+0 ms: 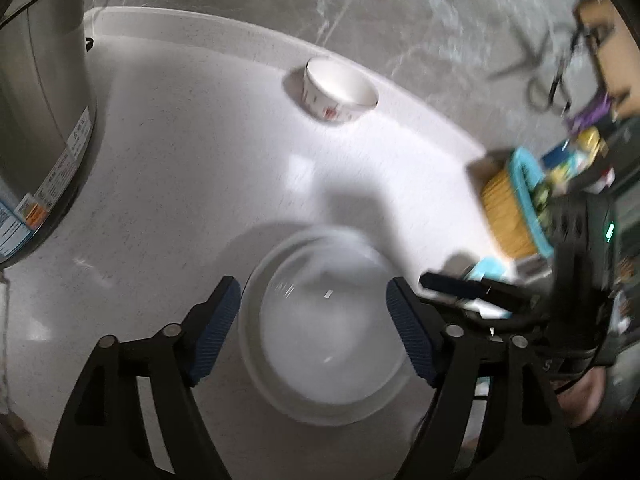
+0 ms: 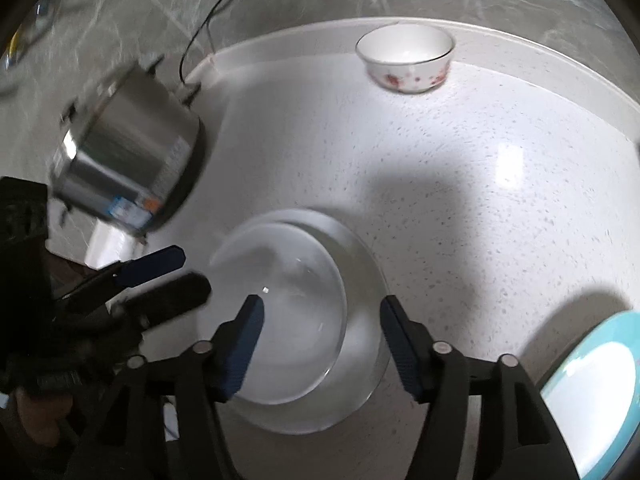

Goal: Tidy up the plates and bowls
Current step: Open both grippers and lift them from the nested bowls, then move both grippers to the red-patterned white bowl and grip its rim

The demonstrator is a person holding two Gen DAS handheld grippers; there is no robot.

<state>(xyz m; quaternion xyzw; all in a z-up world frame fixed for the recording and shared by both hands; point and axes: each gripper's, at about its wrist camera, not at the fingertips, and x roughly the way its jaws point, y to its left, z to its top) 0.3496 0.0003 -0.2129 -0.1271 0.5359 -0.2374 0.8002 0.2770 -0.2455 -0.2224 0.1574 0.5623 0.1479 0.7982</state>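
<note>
A clear glass bowl (image 1: pixel 320 332) sits in a larger white bowl (image 1: pixel 276 392) on the white counter. It also shows in the right wrist view (image 2: pixel 280 320), inside the white bowl (image 2: pixel 360 300). My left gripper (image 1: pixel 314 312) is open just above the bowls, its jaws wide on either side of the glass bowl. My right gripper (image 2: pixel 320 332) is open over the same bowls. The left gripper (image 2: pixel 176 276) shows at the left in the right wrist view. A small white bowl with red flowers (image 1: pixel 340 90) (image 2: pixel 406 58) stands at the counter's back edge.
A steel pot (image 1: pixel 36 132) (image 2: pixel 124 160) stands at the left with a black cord behind it. A turquoise plate (image 2: pixel 596 396) lies at the right. A turquoise rack with yellow items (image 1: pixel 516 196) and clutter sit at the right edge.
</note>
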